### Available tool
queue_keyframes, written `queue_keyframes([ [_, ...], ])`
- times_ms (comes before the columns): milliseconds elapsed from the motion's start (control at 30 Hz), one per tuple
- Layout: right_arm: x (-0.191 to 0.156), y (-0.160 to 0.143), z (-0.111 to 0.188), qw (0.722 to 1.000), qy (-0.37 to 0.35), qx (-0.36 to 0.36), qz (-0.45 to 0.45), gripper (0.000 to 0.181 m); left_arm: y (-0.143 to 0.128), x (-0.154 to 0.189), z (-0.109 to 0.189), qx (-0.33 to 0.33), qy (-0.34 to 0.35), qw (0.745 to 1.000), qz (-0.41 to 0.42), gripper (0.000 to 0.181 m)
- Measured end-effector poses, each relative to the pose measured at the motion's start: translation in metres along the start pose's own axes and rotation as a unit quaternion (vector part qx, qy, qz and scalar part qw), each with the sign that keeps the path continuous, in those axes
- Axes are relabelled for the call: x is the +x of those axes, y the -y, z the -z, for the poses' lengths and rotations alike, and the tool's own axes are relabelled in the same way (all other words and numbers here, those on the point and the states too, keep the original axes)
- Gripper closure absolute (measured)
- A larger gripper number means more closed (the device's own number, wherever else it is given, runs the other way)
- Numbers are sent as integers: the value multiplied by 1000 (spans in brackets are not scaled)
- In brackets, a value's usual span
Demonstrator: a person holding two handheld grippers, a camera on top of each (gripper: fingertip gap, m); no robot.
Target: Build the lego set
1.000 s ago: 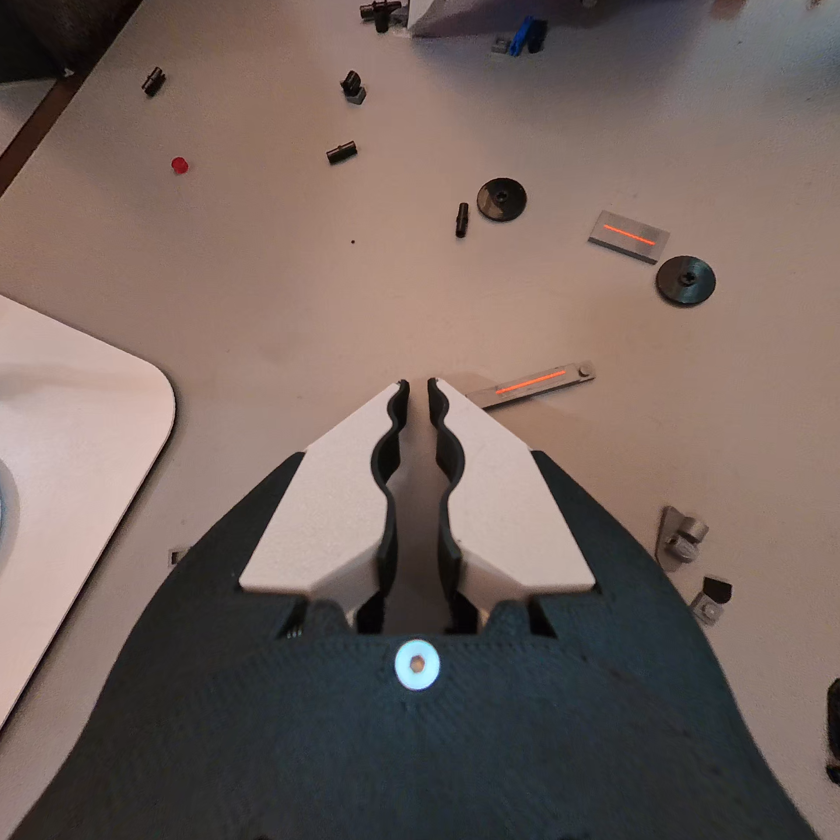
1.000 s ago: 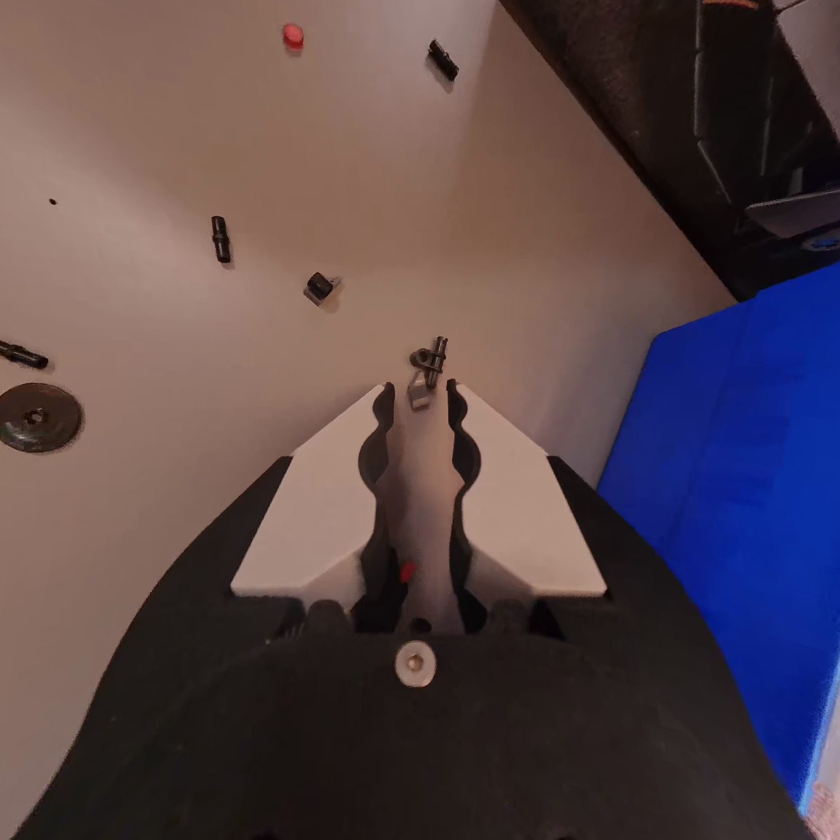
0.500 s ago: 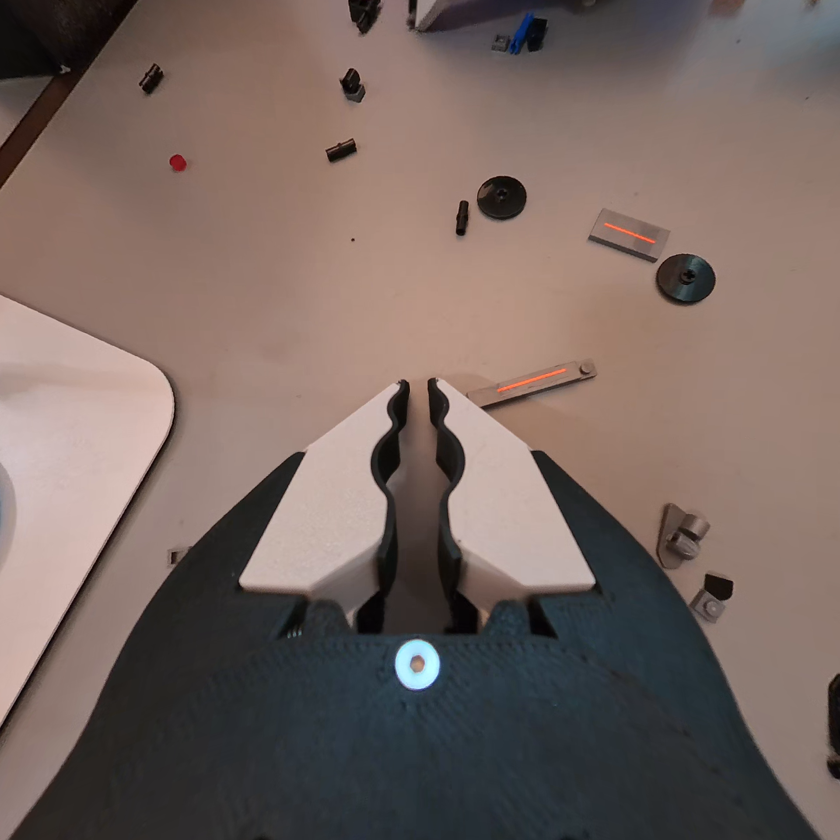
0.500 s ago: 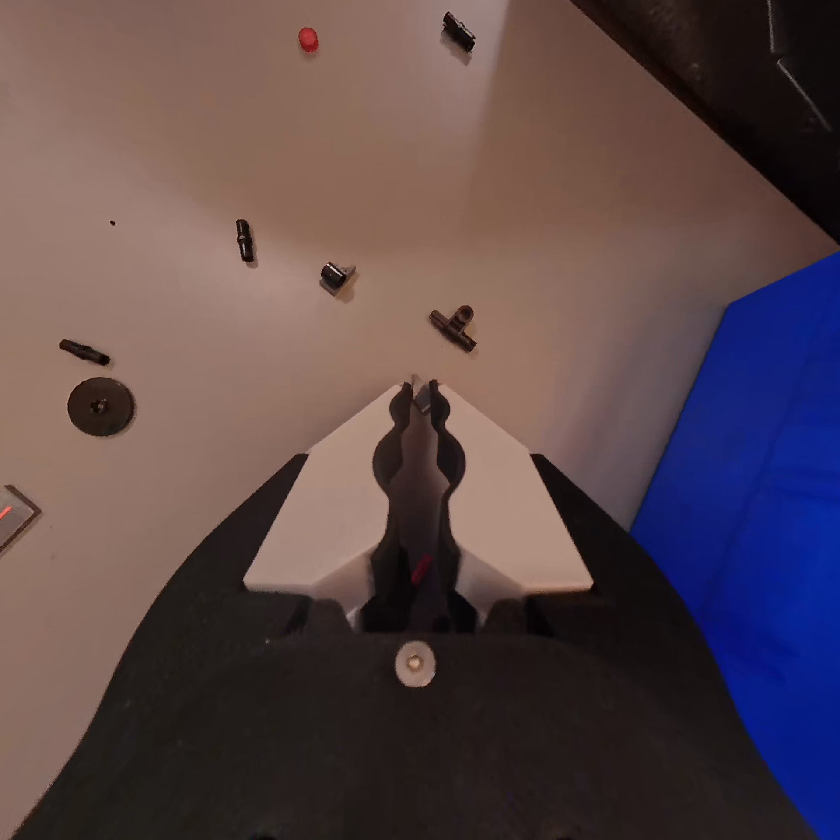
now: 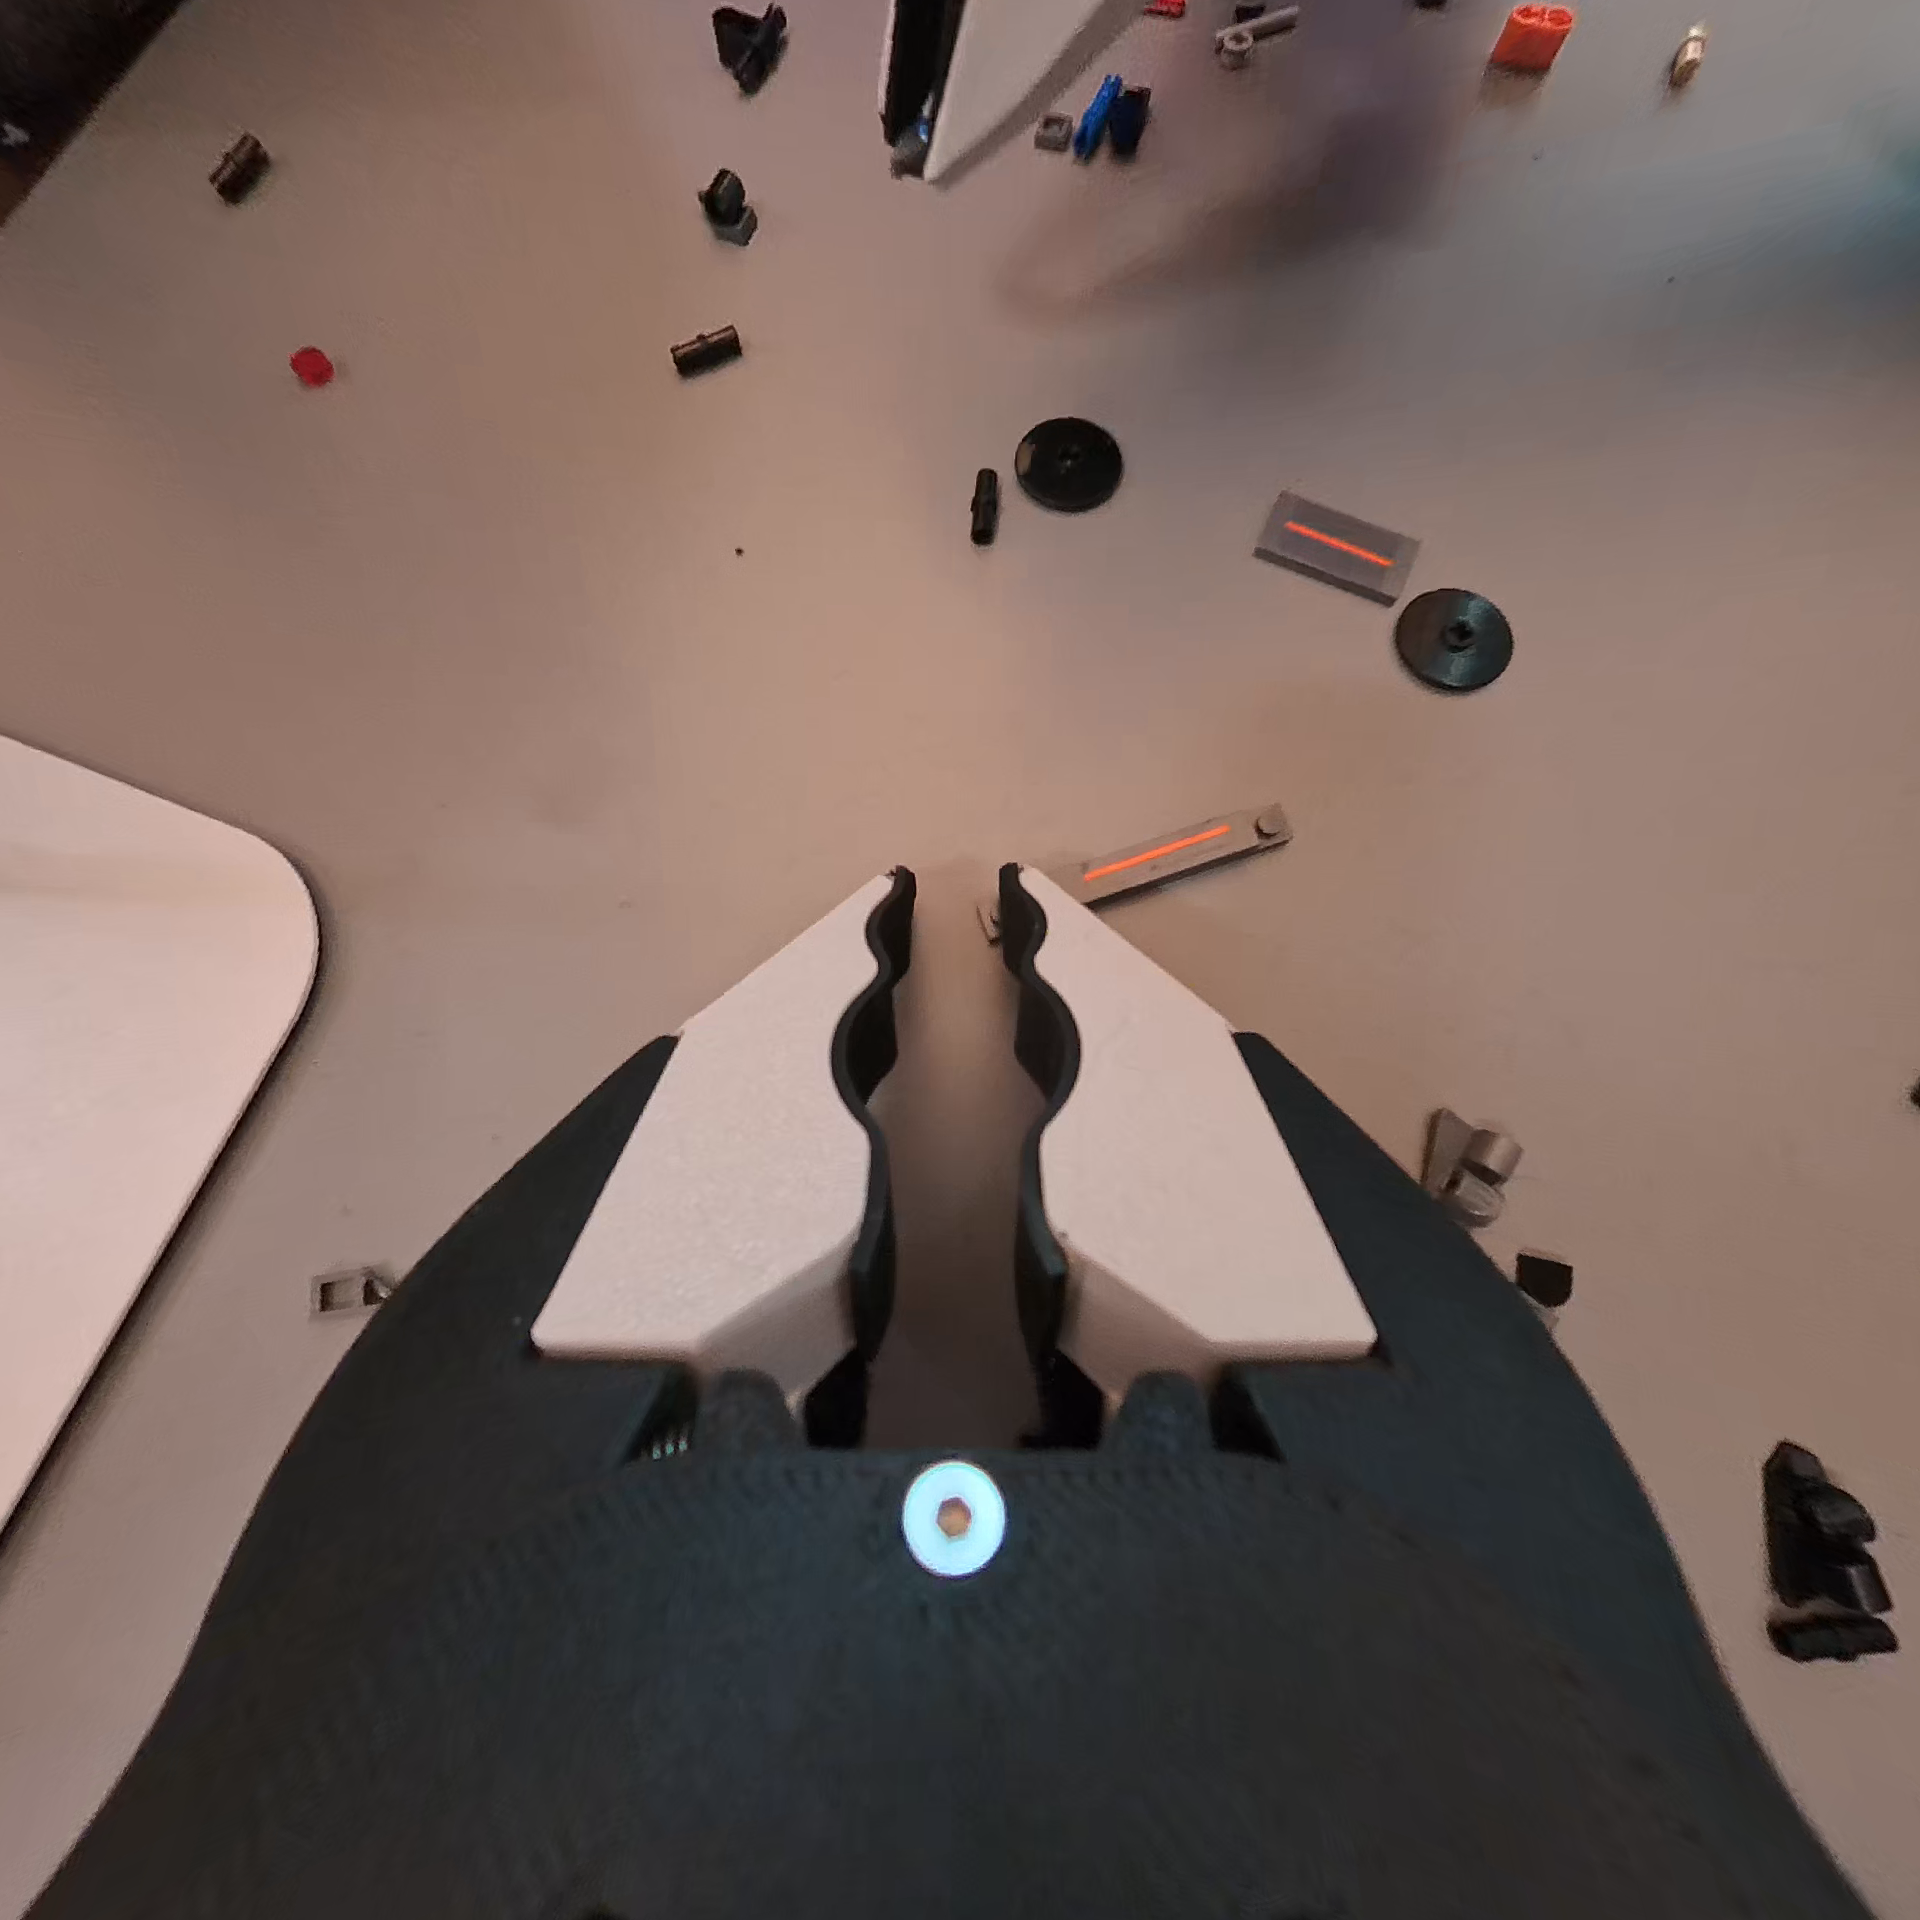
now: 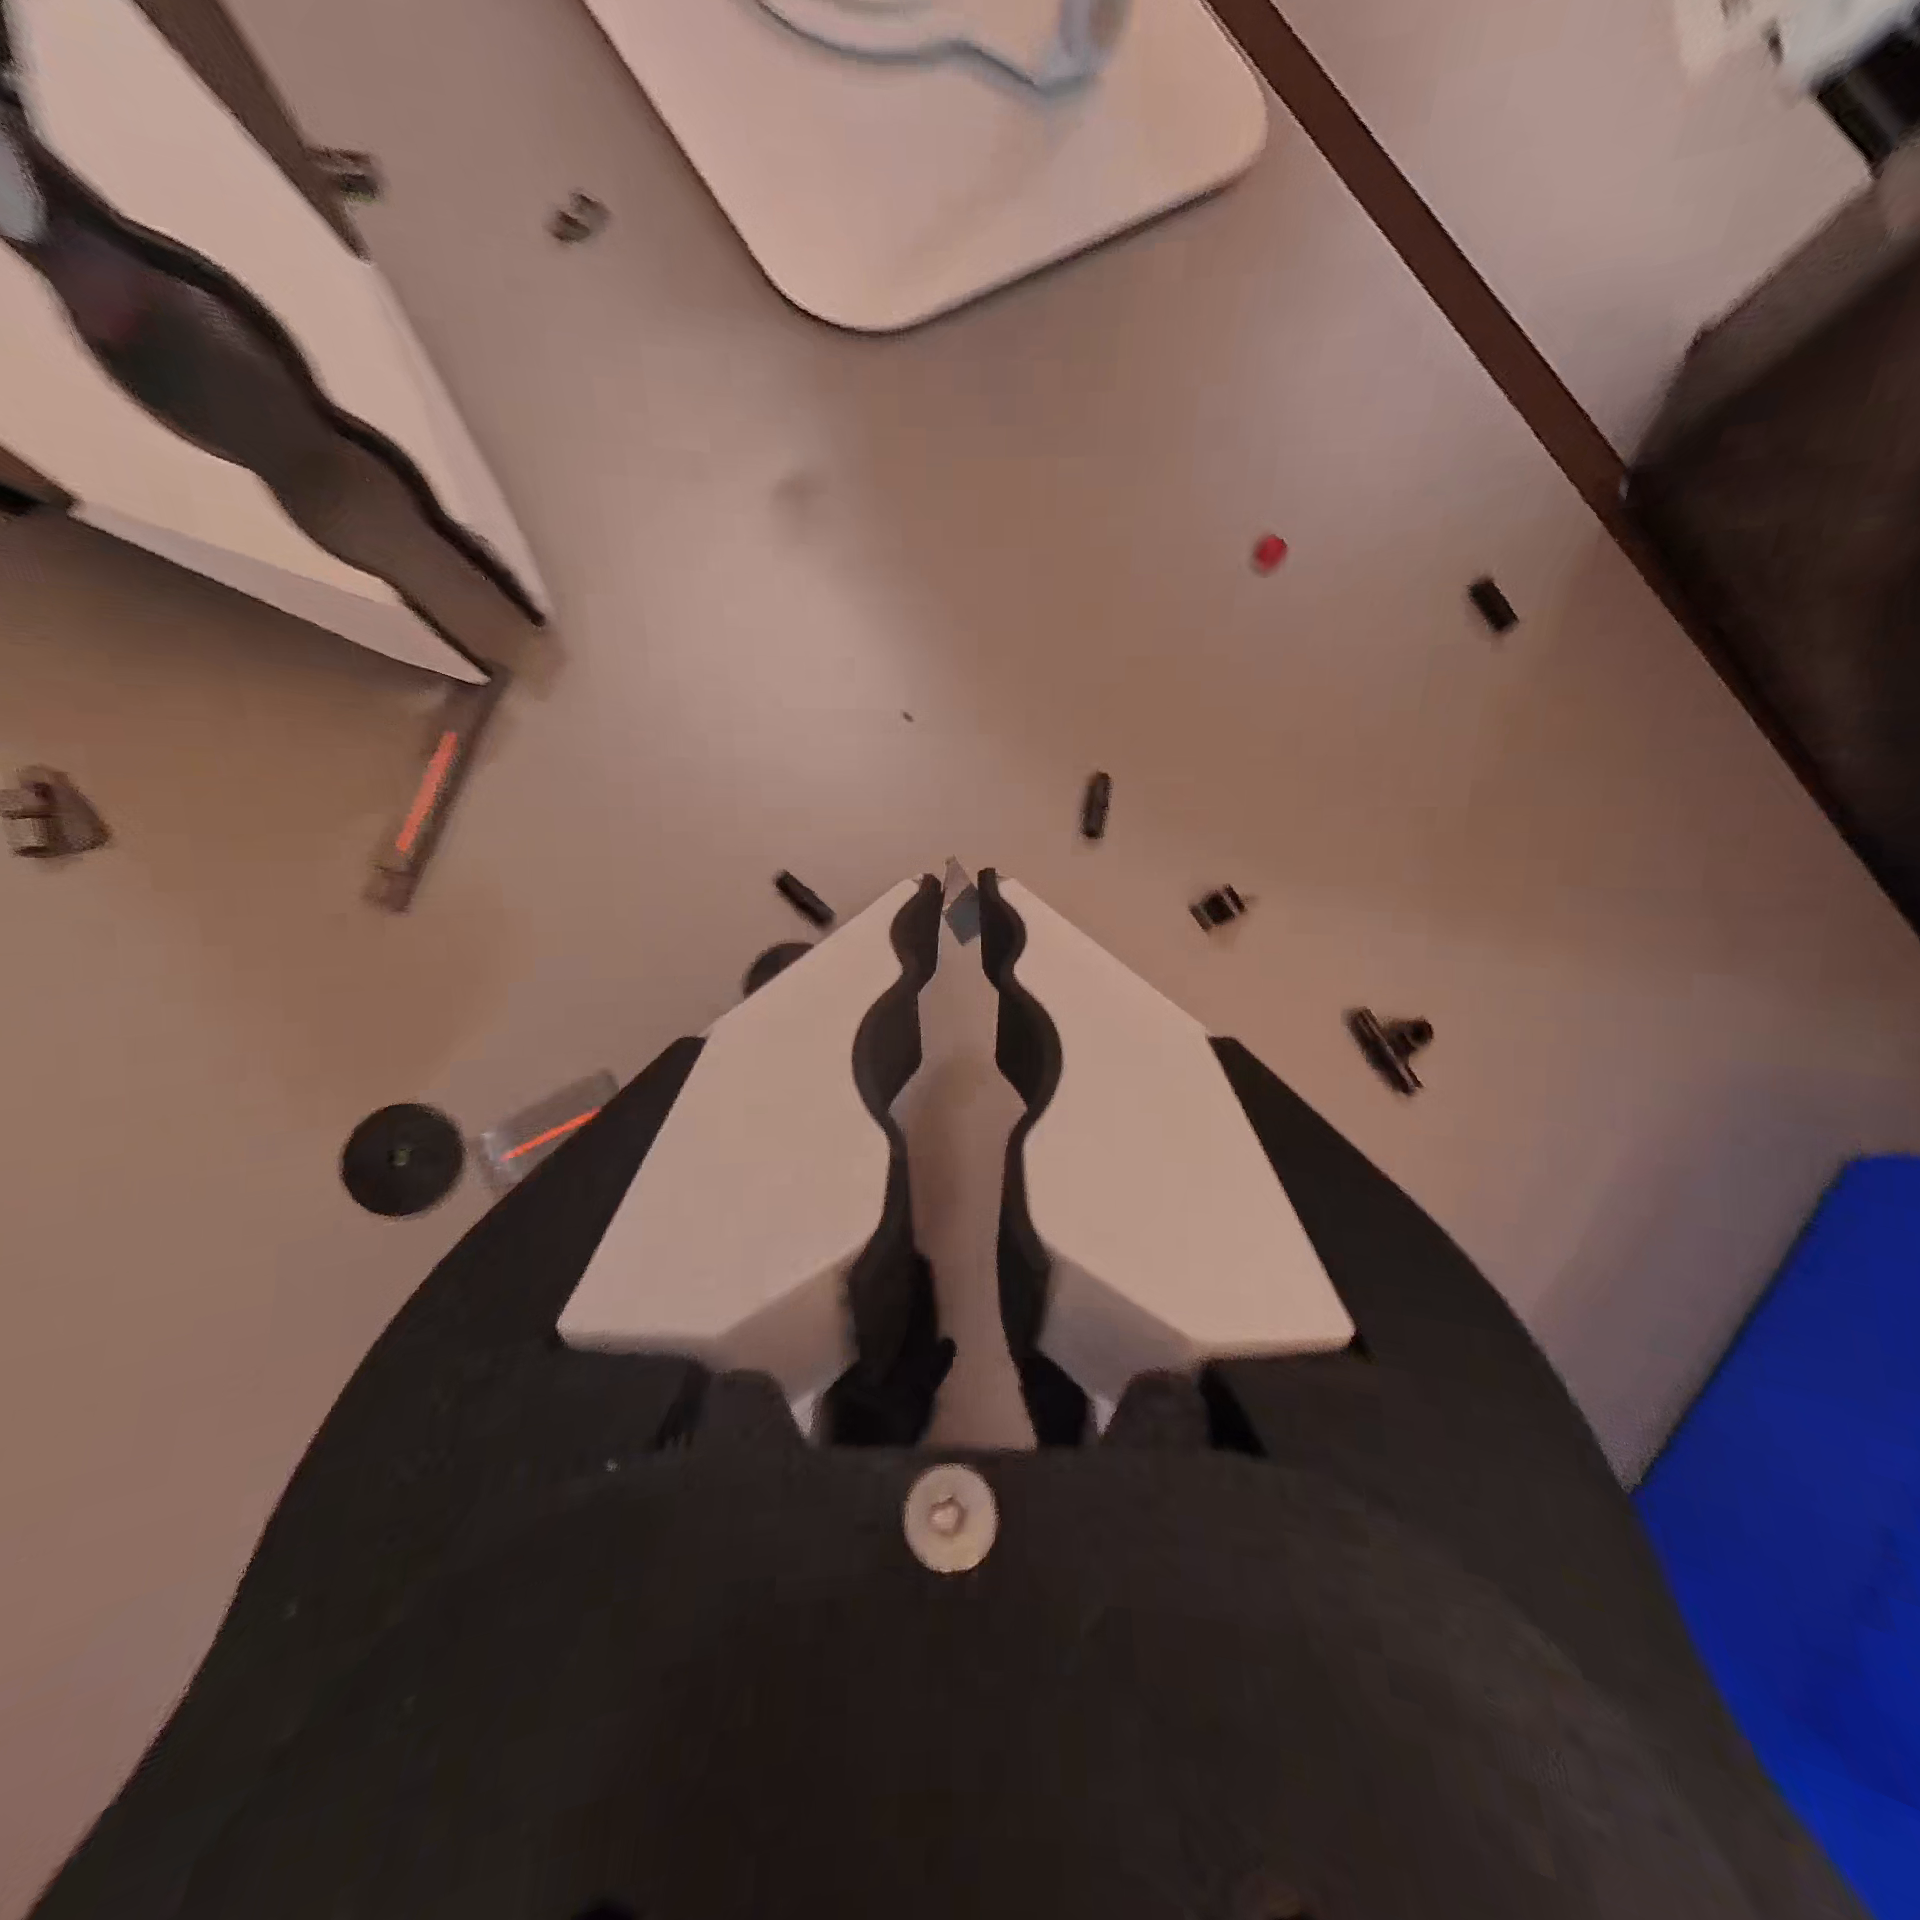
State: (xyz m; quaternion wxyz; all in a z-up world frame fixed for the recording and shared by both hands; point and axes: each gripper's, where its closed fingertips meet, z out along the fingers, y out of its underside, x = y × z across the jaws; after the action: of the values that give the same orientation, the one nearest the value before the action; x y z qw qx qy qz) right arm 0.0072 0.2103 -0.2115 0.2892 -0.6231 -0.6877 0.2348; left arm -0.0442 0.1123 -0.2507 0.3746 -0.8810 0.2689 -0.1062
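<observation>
My left gripper (image 5: 954, 883) hangs low over the table, jaws a little apart and empty. A long grey plate with an orange stripe (image 5: 1174, 854) lies just right of its tips, one end under the right finger. My right gripper (image 6: 956, 883) is shut on a small grey piece (image 6: 961, 906) pinched at its tips, held above the table. In the right wrist view the left gripper (image 6: 260, 416) shows at upper left, above the striped plate (image 6: 426, 810). The right gripper's white finger (image 5: 935, 94) shows at the top of the left wrist view.
Two black discs (image 5: 1068, 464) (image 5: 1452, 639), a short grey striped tile (image 5: 1338, 545), a red stud (image 5: 311, 366) and several black pins lie scattered. A white board (image 5: 135, 987) lies left. The table edge (image 6: 1455, 281) and a blue mat (image 6: 1787, 1455) show in the right wrist view. One gripper's finger ends stand about 12 cm off the other's.
The right gripper shut on the small grey piece, lifted it and swung round toward the left gripper. The left gripper's jaws opened a little; it stayed over the striped plate.
</observation>
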Motion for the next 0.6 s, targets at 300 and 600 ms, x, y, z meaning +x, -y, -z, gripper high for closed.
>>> queue_keyframes([
  [300,-25,1,-10,999,36,-7,23,176,-5,13,0,-12,-43,999,25,166],
  [600,-36,7,-9,998,56,7,28,176,-8,37,3,-23,-112,993,36,166],
])
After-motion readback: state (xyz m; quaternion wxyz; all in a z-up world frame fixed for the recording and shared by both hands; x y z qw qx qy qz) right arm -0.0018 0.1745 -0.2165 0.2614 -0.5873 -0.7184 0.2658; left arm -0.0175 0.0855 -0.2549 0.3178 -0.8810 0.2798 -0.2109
